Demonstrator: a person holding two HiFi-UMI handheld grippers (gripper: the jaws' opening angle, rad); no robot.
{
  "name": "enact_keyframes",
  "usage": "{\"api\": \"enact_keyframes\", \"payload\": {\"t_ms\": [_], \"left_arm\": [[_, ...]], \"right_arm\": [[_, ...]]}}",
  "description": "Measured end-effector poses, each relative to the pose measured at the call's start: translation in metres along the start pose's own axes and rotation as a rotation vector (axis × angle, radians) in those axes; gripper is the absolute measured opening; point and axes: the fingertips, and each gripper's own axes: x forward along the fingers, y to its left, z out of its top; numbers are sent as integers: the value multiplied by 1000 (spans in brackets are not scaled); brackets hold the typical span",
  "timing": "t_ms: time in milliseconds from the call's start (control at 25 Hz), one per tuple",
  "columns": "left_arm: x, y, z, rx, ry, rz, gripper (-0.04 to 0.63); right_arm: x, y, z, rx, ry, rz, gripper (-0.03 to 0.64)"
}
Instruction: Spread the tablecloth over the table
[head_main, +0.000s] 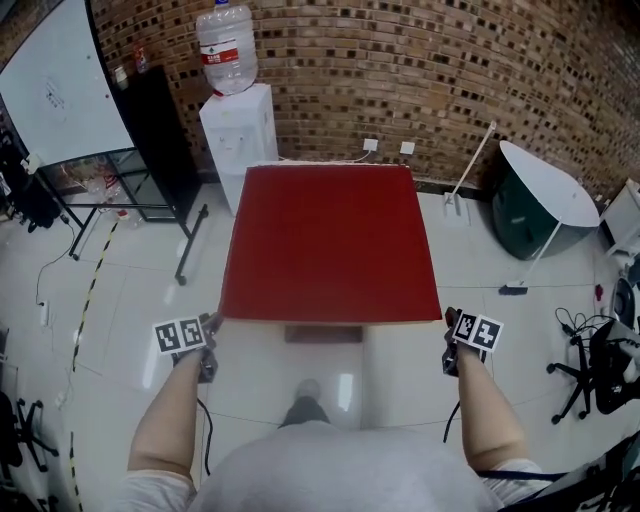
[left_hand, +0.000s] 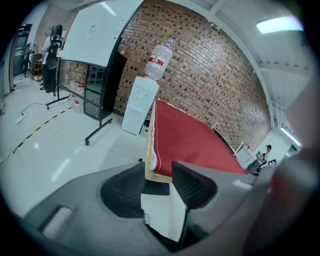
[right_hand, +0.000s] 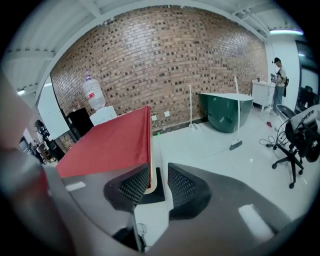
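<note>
The red tablecloth (head_main: 330, 240) lies flat over the square table, its near edge hanging a little over the front. My left gripper (head_main: 210, 330) sits just off the near left corner, my right gripper (head_main: 450, 322) just off the near right corner. In the left gripper view the left gripper (left_hand: 159, 172) is open, and the cloth's hemmed corner (left_hand: 152, 160) on the wooden table edge shows just beyond its gap, untouched. In the right gripper view the right gripper (right_hand: 159, 177) is open too, with the tablecloth's (right_hand: 105, 145) corner edge ahead of the gap, not pinched.
A water dispenser (head_main: 238, 130) stands behind the table, with a whiteboard (head_main: 55, 85) and a black cabinet (head_main: 160, 130) to the left. A tipped green table (head_main: 540, 205) and an office chair (head_main: 600, 370) are on the right. A person (right_hand: 277, 75) stands far right.
</note>
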Motion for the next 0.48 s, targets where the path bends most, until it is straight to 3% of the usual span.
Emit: {"api": "enact_keyframes", "payload": {"t_ms": [120,160,280,480], "left_arm": [[-30,-32,5,10,-68,-112,156],[-41,-49,5,20,-91,-161,120],[-79,-105,-2,74,-149,-287,2],[-143,-202,-39,204,-145,-511,2]], "right_arm": [[-36,27,9,-107,-44,94,31],[-48,47,5,-156,-39,152,-1],[-88,120,-19,-256,9,378,0],[-174,235,-73,-315,86,739,0]]}}
